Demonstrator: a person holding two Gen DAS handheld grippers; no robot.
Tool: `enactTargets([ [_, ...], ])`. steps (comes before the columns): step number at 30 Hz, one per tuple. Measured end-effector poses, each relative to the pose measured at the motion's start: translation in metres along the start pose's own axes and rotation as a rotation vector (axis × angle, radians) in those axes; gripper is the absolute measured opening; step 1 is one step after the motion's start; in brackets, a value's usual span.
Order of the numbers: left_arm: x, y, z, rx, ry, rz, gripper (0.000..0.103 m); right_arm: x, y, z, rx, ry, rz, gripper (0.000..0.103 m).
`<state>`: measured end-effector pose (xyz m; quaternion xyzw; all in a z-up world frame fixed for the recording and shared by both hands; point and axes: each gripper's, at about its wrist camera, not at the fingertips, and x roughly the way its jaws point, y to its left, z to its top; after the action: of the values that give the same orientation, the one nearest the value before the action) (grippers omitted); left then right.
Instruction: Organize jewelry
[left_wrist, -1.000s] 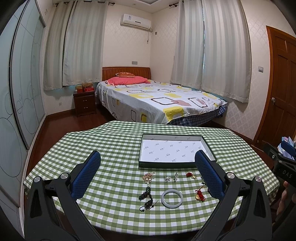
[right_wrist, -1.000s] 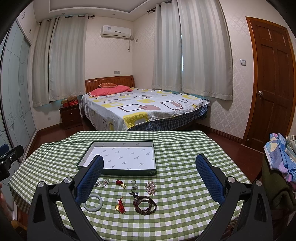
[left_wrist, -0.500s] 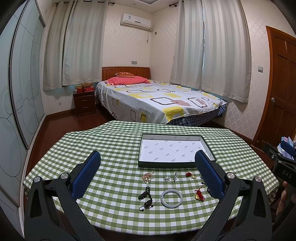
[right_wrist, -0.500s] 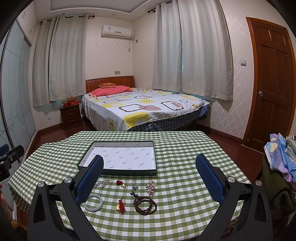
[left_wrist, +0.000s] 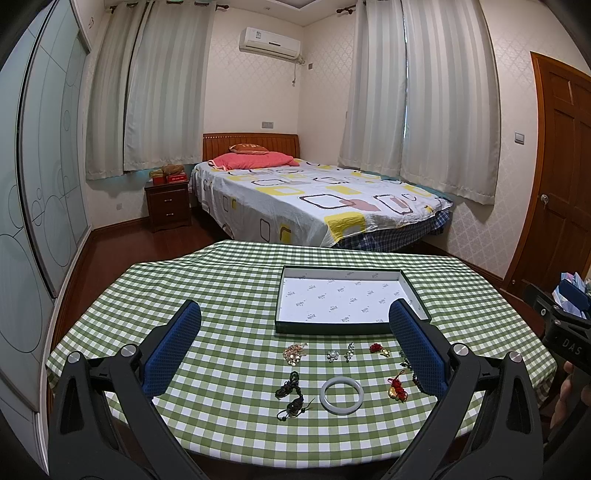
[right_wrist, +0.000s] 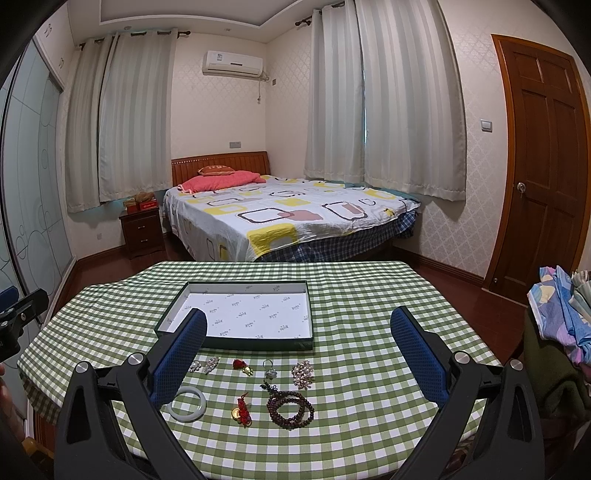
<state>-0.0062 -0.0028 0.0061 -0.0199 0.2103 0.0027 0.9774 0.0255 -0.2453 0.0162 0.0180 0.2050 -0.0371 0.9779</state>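
One bead bracelet (right_wrist: 290, 409) clear only in right view.

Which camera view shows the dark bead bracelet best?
The right wrist view shows it best: the dark bead bracelet lies in full sight on the checked tablecloth, between the open fingers. In the left wrist view, the left gripper's own blue pad hides nearly all of it; only a few dark beads show beside the pad.

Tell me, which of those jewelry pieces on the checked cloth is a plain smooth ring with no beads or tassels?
The pale jade-like bangle, lying flat in the front row. It is one smooth closed hoop; the others are beaded strands, knotted cords or small sparkly clusters.
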Motion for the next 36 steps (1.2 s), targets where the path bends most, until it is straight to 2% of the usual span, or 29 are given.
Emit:
enactTargets([
  [9, 0.005, 0.0, -0.003, -0.003, 0.01, -0.002, 0.099, 0.001, 0.001, 0.001, 0.003, -0.002, 0.003, 0.097],
  [15, 0.039, 0.001, -0.023, 0.003, 0.092, 0.001, 0.099, 0.026, -0.002, -0.019, 0.015, 0.022, 0.012, 0.097],
  [26, 0.116, 0.016, -0.095, 0.02, 0.24, 0.034, 0.099, 0.103, -0.01, -0.103, 0.008, 0.181, 0.012, 0.096],
  [30, 0.136, 0.019, -0.116, 0.011, 0.292, 0.03, 0.099, 0.123, -0.011, -0.118, 0.01, 0.247, 0.027, 0.096],
  [36, 0.153, 0.02, -0.126, 0.01, 0.33, 0.033, 0.099, 0.146, -0.004, -0.135, -0.017, 0.316, 0.052, 0.096],
])
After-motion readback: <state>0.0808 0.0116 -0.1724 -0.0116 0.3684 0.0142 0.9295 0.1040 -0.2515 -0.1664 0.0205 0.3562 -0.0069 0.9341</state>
